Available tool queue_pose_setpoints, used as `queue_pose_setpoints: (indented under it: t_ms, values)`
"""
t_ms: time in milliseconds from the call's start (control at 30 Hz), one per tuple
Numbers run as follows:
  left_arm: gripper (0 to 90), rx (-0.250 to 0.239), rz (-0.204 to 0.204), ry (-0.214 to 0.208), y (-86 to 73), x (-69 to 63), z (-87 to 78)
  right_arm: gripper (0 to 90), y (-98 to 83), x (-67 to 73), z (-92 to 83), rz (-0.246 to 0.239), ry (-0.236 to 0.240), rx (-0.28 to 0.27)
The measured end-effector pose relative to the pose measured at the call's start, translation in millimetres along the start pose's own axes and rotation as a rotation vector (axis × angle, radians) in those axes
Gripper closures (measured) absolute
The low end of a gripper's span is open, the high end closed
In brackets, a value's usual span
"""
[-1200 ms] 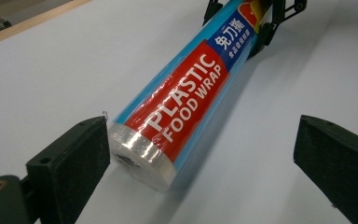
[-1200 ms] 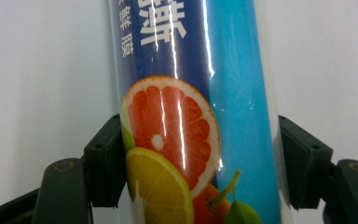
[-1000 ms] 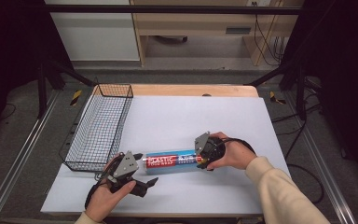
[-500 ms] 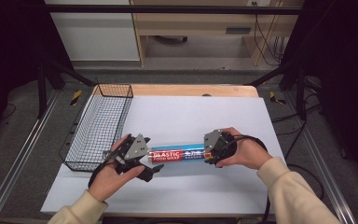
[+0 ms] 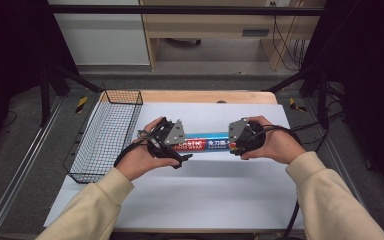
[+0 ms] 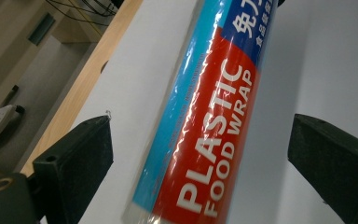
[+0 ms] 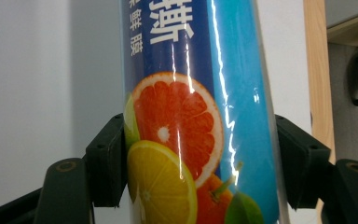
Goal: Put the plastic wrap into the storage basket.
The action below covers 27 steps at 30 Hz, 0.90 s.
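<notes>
A long roll of plastic food wrap (image 5: 207,143), red and blue with fruit pictures, lies crosswise between my two grippers over the white mat (image 5: 205,200). My right gripper (image 5: 236,141) is shut on its right end; in the right gripper view both jaws press the sides of the roll (image 7: 191,140) around my right gripper (image 7: 200,158). My left gripper (image 5: 176,146) is at the left end. In the left gripper view the roll (image 6: 205,140) runs between the jaws of my left gripper (image 6: 200,140), which stand wide apart without touching it.
A black wire basket (image 5: 87,175) stands at the mat's left edge, close to my left hand. The wooden table edge (image 5: 205,96) runs along the far side. Open mat lies in front of the roll, toward the person.
Both hands moved away from the person, carrying the roll farther up the mat. My left gripper came from the mat's near left to straddle the roll's left end.
</notes>
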<state>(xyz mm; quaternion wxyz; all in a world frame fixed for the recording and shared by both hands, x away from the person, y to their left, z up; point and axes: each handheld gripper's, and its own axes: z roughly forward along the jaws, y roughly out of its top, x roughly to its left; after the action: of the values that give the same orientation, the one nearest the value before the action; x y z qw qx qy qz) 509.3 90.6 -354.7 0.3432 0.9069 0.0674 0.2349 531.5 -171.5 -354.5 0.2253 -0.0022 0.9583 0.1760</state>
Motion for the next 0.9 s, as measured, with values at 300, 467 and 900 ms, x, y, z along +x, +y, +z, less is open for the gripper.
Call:
queue_pose_setpoints:
  t_ms: [300, 467, 900]
  values:
    - [11.8, 0.057, 0.073, 0.010, 10.6, -3.4, 18.8, 30.4, 13.9, -0.7, -7.2, -0.035, -0.003, 0.022]
    - [16.1, 0.083, 0.095, 0.008, 15.5, -4.0, 21.1, 30.4, 22.2, -0.7, -10.4, -0.045, -0.003, 0.014]
    - [25.9, 0.143, 0.119, 0.004, 19.3, -3.2, 23.0, 30.5, 39.3, -0.3, -17.8, -0.085, -0.010, 0.010]
